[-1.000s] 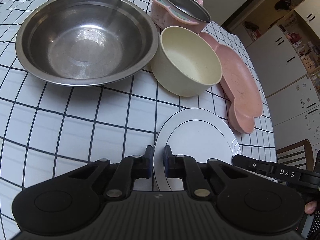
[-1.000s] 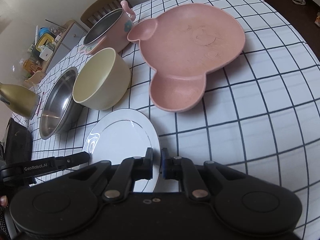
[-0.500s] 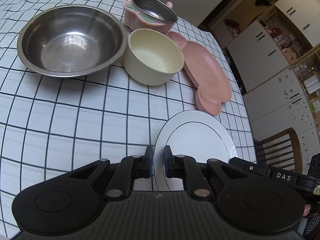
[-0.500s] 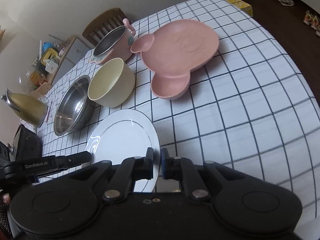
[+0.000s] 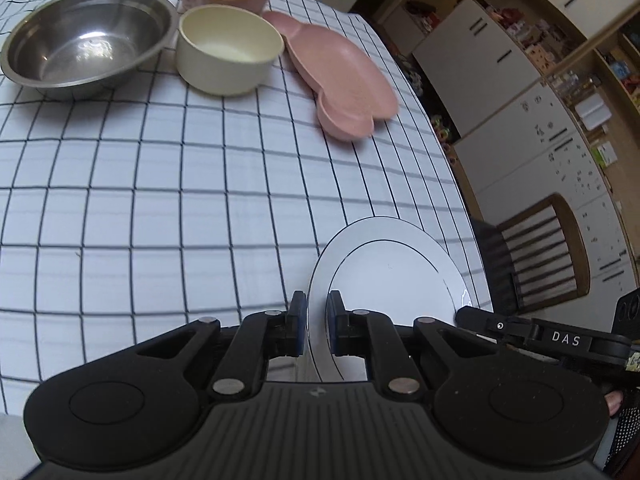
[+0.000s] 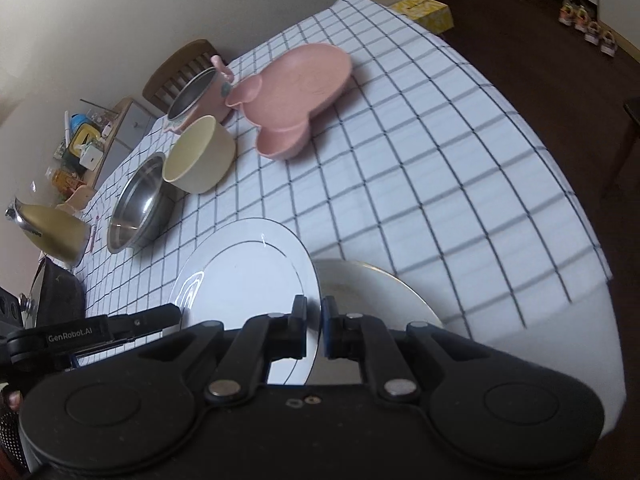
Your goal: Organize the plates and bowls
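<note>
Jaws of both grippers point(image 5: 317, 328) point(image 6: 314, 330) clamp our white plate point(image 5: 394, 264) by opposite rims; second plate point(image 6: 372, 292) lies just beneath, right gripper nearer.

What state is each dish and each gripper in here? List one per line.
White plate: lifted, gripped at opposite rims.
Left gripper: shut on plate.
Right gripper: shut on plate.
Steel bowl: upright, empty.
Cream bowl: upright, empty.
Pink plate: flat, empty.
Second plate: on table, beneath.

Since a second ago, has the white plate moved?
Yes. The white plate, gripped by both grippers, has drawn back from the cream bowl toward the table's near edge.
</note>
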`<state>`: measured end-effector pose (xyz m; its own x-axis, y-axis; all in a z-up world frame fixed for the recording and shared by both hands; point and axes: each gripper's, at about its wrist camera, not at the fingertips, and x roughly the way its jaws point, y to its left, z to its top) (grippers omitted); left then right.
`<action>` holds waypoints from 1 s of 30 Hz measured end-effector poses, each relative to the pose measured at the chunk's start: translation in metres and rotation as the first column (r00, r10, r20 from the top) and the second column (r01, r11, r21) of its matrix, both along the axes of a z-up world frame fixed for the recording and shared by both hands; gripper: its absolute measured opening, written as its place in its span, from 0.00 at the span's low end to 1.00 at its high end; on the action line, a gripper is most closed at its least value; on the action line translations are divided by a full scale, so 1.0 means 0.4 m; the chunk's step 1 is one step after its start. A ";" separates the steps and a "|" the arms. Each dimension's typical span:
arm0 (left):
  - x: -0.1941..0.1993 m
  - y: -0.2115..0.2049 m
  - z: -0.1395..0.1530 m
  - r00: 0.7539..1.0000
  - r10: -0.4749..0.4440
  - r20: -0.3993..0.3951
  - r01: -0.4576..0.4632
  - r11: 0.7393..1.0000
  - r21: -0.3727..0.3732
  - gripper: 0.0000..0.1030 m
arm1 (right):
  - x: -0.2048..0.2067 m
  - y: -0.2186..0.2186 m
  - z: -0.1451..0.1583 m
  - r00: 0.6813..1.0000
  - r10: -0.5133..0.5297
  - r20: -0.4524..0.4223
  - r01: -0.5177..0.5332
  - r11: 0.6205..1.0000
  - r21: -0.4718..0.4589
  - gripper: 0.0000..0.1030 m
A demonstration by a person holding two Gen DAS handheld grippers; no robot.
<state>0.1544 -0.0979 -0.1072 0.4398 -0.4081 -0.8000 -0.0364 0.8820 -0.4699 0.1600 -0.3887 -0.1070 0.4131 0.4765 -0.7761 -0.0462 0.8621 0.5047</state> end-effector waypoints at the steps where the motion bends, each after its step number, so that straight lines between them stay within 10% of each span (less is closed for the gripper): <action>1: -0.008 -0.011 -0.005 1.000 -0.008 -0.003 0.008 1.000 0.001 0.10 | -0.010 -0.010 -0.004 1.000 -0.006 -0.004 0.006 1.000 0.001 0.08; 30: -0.032 -0.119 -0.072 0.994 -0.087 -0.070 0.094 0.989 0.117 0.10 | -0.087 -0.095 -0.089 0.996 -0.041 -0.075 0.042 0.999 0.000 0.07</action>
